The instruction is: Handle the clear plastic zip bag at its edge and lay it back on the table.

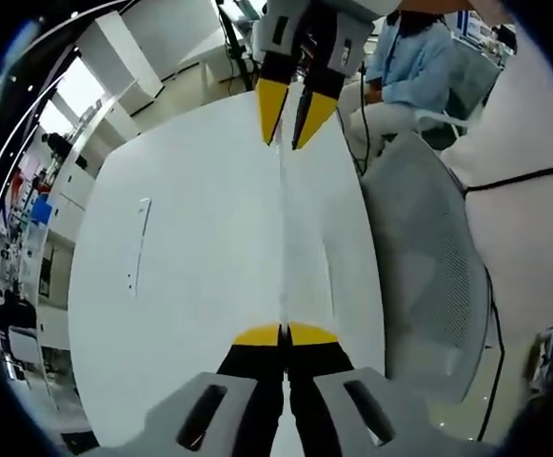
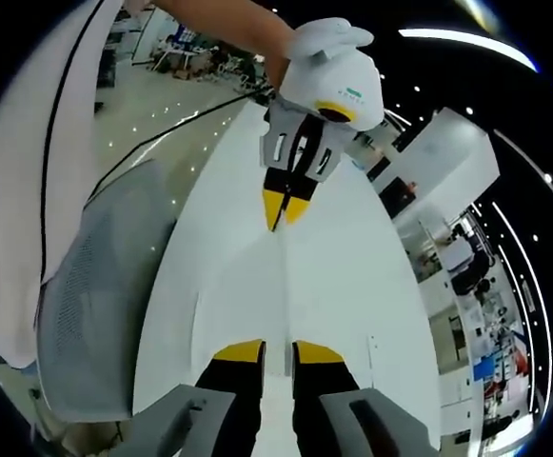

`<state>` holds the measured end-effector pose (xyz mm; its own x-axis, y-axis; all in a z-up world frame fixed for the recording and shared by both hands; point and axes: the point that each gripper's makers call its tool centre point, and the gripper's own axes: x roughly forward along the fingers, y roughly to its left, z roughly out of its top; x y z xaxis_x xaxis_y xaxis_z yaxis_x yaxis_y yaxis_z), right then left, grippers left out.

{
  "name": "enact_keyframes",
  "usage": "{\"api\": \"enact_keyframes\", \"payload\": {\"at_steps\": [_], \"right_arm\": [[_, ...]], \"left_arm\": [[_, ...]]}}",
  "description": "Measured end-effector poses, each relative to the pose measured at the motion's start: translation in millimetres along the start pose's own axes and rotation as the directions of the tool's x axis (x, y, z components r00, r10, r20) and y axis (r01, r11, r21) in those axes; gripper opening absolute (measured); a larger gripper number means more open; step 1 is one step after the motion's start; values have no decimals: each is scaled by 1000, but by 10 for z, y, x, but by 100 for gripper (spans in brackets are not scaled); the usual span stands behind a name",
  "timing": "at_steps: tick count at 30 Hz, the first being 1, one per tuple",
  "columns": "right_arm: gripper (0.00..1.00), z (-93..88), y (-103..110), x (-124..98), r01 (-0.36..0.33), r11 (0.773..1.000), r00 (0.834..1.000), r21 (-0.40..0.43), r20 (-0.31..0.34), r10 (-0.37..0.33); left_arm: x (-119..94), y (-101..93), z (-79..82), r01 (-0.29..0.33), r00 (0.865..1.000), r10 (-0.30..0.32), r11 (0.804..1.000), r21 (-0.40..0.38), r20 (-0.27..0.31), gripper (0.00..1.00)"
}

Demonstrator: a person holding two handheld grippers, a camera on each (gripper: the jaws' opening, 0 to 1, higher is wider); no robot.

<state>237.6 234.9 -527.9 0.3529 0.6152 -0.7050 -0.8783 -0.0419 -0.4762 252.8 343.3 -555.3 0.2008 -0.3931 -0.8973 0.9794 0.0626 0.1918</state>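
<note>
I am holding the left gripper (image 1: pixel 281 335) over the white table (image 1: pixel 190 286) with its yellow-tipped jaws pressed together, and they are pinching the near edge of the clear plastic zip bag (image 1: pixel 283 238). The bag is showing as a thin pale line running straight out from those tips across the table's middle toward the right gripper (image 1: pixel 286 141), with a faint curved outline of its film just to one side. I cannot tell whether the film is resting on the table or hanging just above it. In the right gripper view my own right gripper (image 2: pixel 279 354) is standing with its jaws a little apart. The bag (image 2: pixel 281 286) is running into that gap, but I cannot tell whether the pads are touching it. Across the table the left gripper (image 2: pixel 282 211) is facing me with its tips closed on the far end of the bag, a bare forearm (image 2: pixel 224 24) reaching in behind it. A grey mesh chair (image 1: pixel 428 257) is standing just beside the table's edge, and a black cable (image 1: pixel 523 176) is trailing across white cloth near it. Beyond the table a person in a light blue shirt (image 1: pixel 414 57) is sitting. A slim pale strip (image 1: pixel 141 243) is lying on the table, well apart from the bag.
</note>
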Motion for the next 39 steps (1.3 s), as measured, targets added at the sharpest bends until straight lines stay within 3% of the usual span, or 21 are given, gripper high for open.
{"api": "enact_keyframes", "payload": {"at_steps": [7, 19, 39], "right_arm": [[14, 154, -60, 54, 9, 1000, 1000, 6, 17, -9], [14, 477, -183, 235, -1, 999, 997, 37, 79, -2], [9, 765, -168, 505, -41, 996, 990, 77, 135, 30]], "left_arm": [[4, 10, 26, -1, 1000, 1, 1000, 11, 0, 0], [-15, 17, 54, -3, 1000, 3, 1000, 14, -1, 0], [-20, 26, 56, -3, 1000, 3, 1000, 3, 2, 0]]}}
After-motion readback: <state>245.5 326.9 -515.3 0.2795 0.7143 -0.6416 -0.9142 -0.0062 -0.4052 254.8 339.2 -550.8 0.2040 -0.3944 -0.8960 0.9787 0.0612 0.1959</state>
